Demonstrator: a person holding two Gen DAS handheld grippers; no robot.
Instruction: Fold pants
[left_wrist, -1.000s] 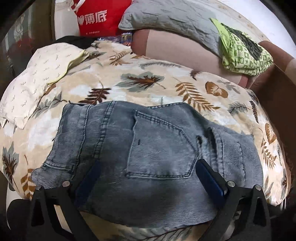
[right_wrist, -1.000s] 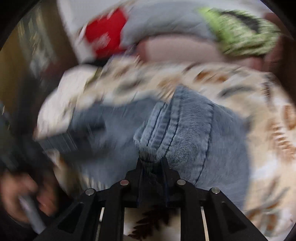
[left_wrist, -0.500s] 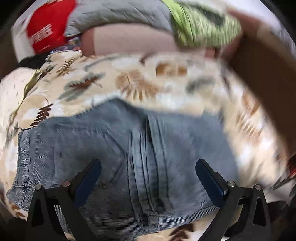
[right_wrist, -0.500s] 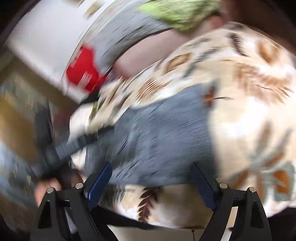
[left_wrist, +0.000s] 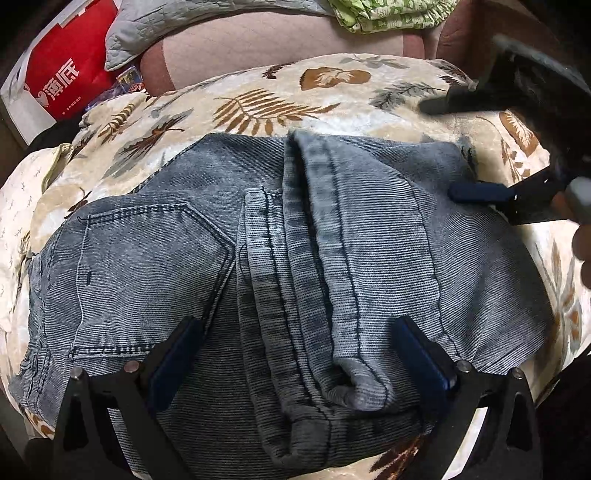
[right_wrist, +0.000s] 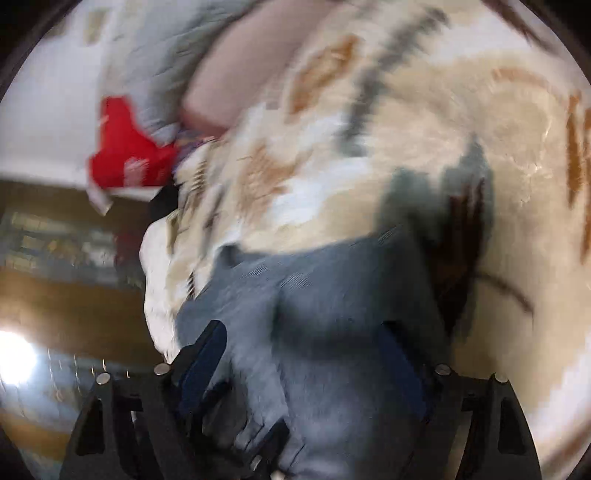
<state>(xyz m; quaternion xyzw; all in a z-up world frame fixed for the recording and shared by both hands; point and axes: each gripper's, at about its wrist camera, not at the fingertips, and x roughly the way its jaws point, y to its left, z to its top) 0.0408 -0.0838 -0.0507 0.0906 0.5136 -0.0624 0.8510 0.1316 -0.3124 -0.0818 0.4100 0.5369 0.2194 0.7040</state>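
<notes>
The grey-blue denim pants (left_wrist: 258, 258) lie folded into a compact bundle on the leaf-print blanket (left_wrist: 280, 99), back pocket up at the left, leg ends laid over the middle. My left gripper (left_wrist: 295, 354) is open just above the near edge of the bundle, fingers apart on either side. My right gripper (right_wrist: 306, 354) is open over the bundle's right end; its view is blurred, with denim (right_wrist: 332, 332) between the fingers. It also shows in the left wrist view (left_wrist: 480, 192) at the right edge of the pants.
A red shopping bag (left_wrist: 62, 70), a grey quilted pillow (left_wrist: 192, 22) and a green patterned cloth (left_wrist: 388, 14) lie at the back on a pinkish cushion (left_wrist: 258, 48). A white patterned cloth (left_wrist: 14, 206) lies at the left.
The right gripper let go of the folded pant leg, opened and swung to the bundle's right end. The left gripper shifted right over the pants, staying open.
</notes>
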